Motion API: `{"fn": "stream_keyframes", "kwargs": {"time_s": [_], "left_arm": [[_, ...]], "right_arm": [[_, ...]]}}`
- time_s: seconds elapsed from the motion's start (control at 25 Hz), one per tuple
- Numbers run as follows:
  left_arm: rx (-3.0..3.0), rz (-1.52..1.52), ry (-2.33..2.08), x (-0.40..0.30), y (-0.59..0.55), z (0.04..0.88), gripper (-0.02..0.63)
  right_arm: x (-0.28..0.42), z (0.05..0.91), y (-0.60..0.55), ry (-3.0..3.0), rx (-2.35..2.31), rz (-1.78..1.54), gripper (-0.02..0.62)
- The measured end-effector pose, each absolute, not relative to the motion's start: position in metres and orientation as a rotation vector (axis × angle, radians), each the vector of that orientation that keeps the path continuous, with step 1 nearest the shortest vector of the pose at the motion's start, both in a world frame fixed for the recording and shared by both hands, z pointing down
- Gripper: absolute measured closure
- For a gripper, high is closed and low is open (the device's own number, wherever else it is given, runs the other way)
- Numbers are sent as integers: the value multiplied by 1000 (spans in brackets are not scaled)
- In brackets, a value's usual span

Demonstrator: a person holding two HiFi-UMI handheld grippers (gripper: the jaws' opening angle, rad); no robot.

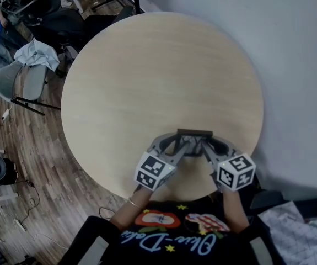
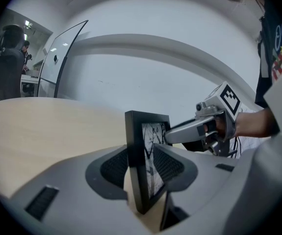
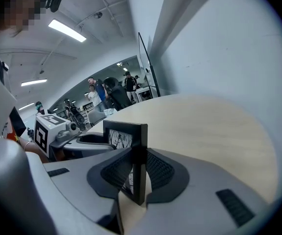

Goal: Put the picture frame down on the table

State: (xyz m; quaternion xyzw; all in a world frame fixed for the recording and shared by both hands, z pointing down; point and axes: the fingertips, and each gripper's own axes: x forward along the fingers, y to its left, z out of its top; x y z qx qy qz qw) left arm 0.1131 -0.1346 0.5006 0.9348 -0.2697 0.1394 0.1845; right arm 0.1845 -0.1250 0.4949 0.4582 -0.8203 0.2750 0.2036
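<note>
A small black picture frame point(image 1: 194, 132) stands upright over the near edge of the round wooden table point(image 1: 158, 76), its print facing me. My left gripper point(image 1: 181, 145) holds its left end and my right gripper point(image 1: 205, 146) its right end. In the left gripper view the frame point(image 2: 133, 131) sits between the ribbed pads point(image 2: 116, 165), with the left gripper point(image 2: 143, 165) shut on it; the right gripper's marker cube point(image 2: 226, 98) shows beyond. In the right gripper view the right gripper point(image 3: 137, 173) is shut on the frame's point(image 3: 126, 131) edge. I cannot tell whether the frame's lower edge touches the table.
A grey chair point(image 1: 26, 79) draped with cloth and a dark office chair point(image 1: 64, 21) stand left of the table on the wood floor. A pale wall point(image 1: 290, 65) runs along the right. Crumpled cloth point(image 1: 296, 220) lies at bottom right. People point(image 3: 99, 94) stand far off.
</note>
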Motion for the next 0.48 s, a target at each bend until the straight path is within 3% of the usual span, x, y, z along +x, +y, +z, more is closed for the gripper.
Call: {"fn": "stream_keyframes", "kwargs": {"time_s": [0.48], "left_arm": [[2624, 434, -783, 117, -154, 509, 454]], "right_arm": [[189, 504, -147, -2292, 1252, 813, 529]]}}
